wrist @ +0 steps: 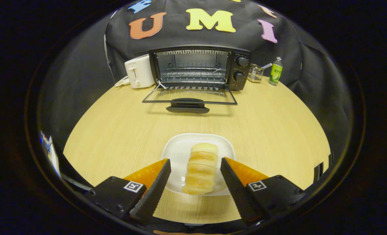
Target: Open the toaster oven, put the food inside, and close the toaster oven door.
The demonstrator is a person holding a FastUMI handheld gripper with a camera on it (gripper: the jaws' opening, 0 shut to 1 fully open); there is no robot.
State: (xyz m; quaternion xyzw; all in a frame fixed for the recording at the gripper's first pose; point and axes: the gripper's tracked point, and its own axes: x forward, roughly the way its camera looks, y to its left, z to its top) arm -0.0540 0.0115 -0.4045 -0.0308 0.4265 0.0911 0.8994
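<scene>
The wooden table [115,130] carried every item. At its far side stood the toaster oven [200,67], its door [190,97] folded flat toward the gripper, leaving the wire rack [193,74] exposed for loading. A white toaster [139,71] sat just beside the oven; a green bottle [276,71] stood on the other side. Near the fingers lay a white plate [177,148] holding the pastry roll [201,168]. The gripper [195,169] was spread wide, fingers flanking the roll without contact, apparently positioned for grasping it lengthwise.
</scene>
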